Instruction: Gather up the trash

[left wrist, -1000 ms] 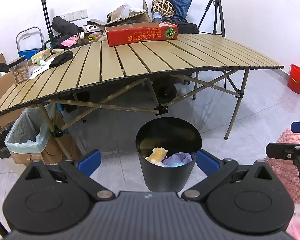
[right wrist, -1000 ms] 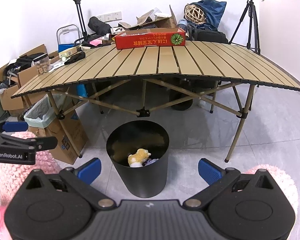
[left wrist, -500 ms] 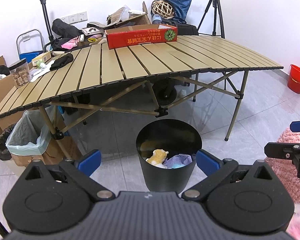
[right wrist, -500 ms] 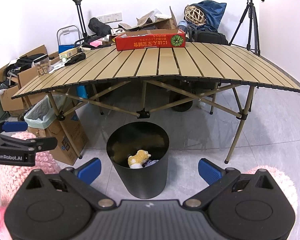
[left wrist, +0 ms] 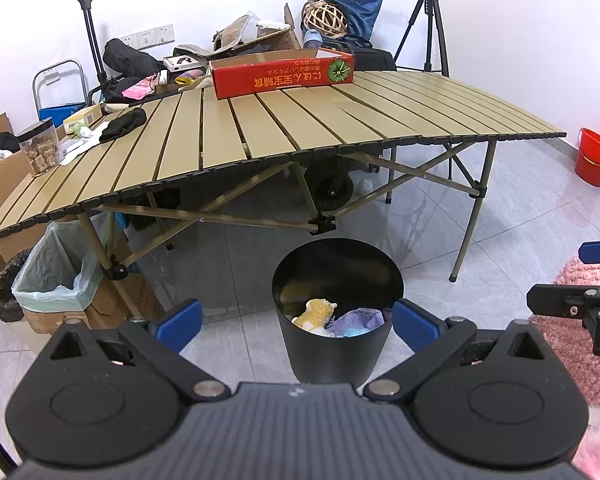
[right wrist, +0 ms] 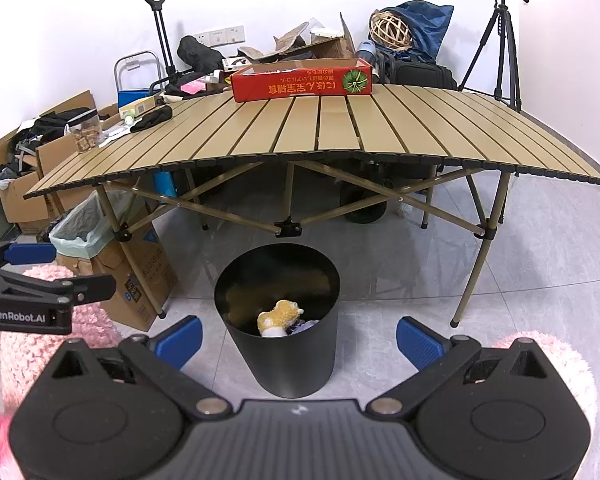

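Note:
A black round trash bin (left wrist: pixel 336 356) (right wrist: pixel 284 360) stands on the tiled floor in front of a slatted folding table (left wrist: pixel 300 128) (right wrist: pixel 332 132). Inside lie a yellow plush scrap (left wrist: pixel 314 312) (right wrist: pixel 278 316) and purple-blue crumpled trash (left wrist: pixel 358 318). My left gripper (left wrist: pixel 298 322) is open and empty, held just above and before the bin. My right gripper (right wrist: pixel 298 334) is open and empty, likewise above the bin. Each gripper shows at the edge of the other's view, the left (right wrist: pixel 40 276) and the right (left wrist: pixel 580 280).
On the table are a red cardboard box (left wrist: pixel 282 72) (right wrist: pixel 302 78), a black cloth (left wrist: pixel 124 124), a clear jar (left wrist: pixel 40 152) and clutter. A bag-lined bin (left wrist: pixel 56 276) and cardboard boxes (right wrist: pixel 140 276) stand left. A red bucket (left wrist: pixel 596 156), a tripod (right wrist: pixel 500 40) and pink rugs (left wrist: pixel 580 320) are around.
Both views have shifted very slightly; the bin and table sit a little differently in frame. Both grippers stay open and empty.

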